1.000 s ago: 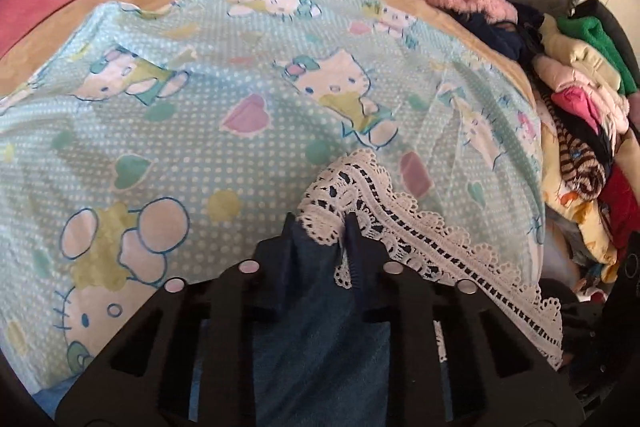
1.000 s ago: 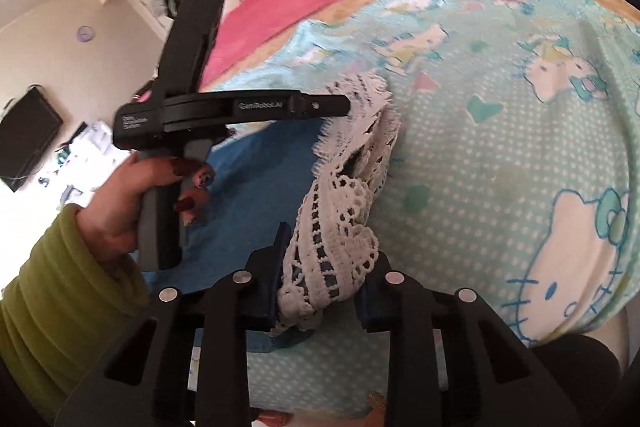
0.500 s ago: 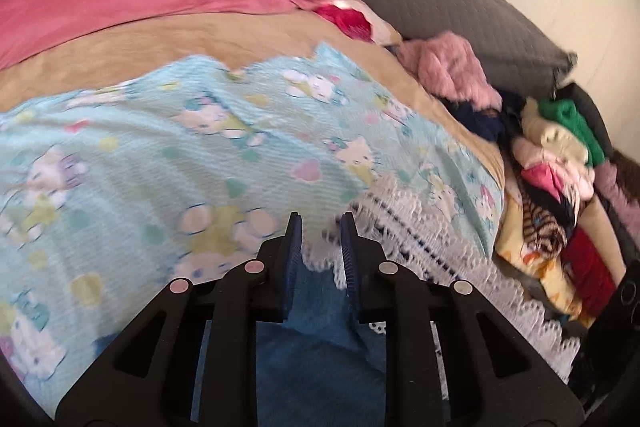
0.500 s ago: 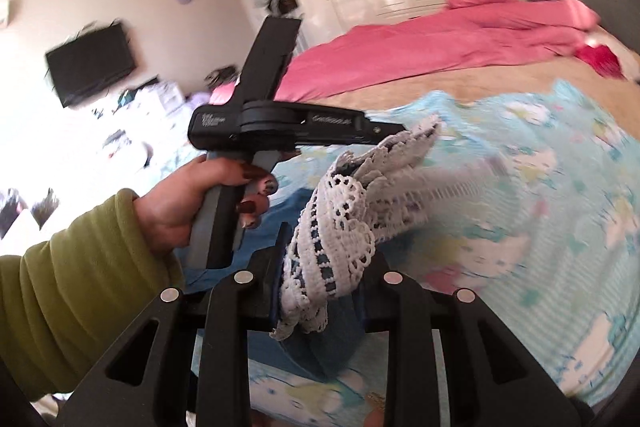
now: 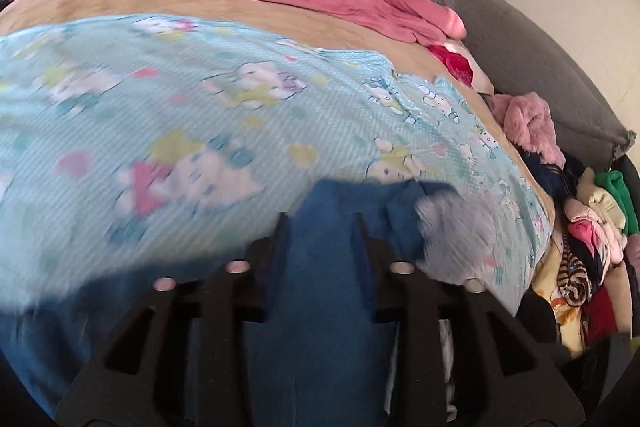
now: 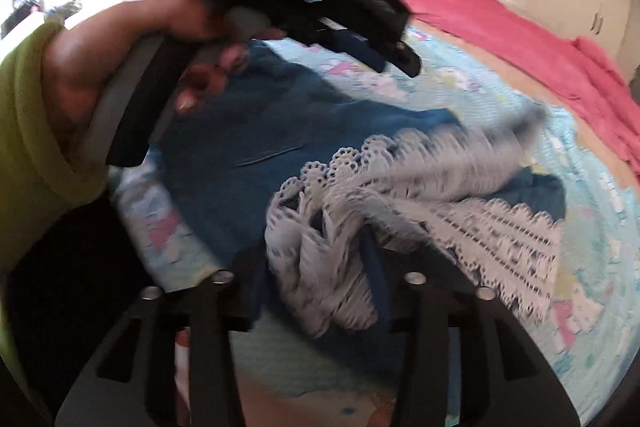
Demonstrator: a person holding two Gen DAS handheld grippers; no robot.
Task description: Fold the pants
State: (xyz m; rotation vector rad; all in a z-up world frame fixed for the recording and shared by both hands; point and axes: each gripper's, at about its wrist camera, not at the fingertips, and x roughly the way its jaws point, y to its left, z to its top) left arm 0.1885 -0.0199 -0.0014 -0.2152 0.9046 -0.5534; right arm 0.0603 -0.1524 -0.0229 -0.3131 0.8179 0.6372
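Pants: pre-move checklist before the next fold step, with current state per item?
1. Left gripper has cloth: ok, blue pants between its fingers.
2. Right gripper has cloth: ok, lace trim and blue fabric between its fingers.
3. Pants flat on the sheet: not ok, lace end bunched.
4. Pile of clothes apart from pants: ok.
5. Grip firmness: cannot tell, both views blurred.

Left gripper (image 5: 320,235) fingers (image 5: 276,247) clamping blue pants (image 5: 320,291), cartoon-print sheet (image 5: 160,115) beyond
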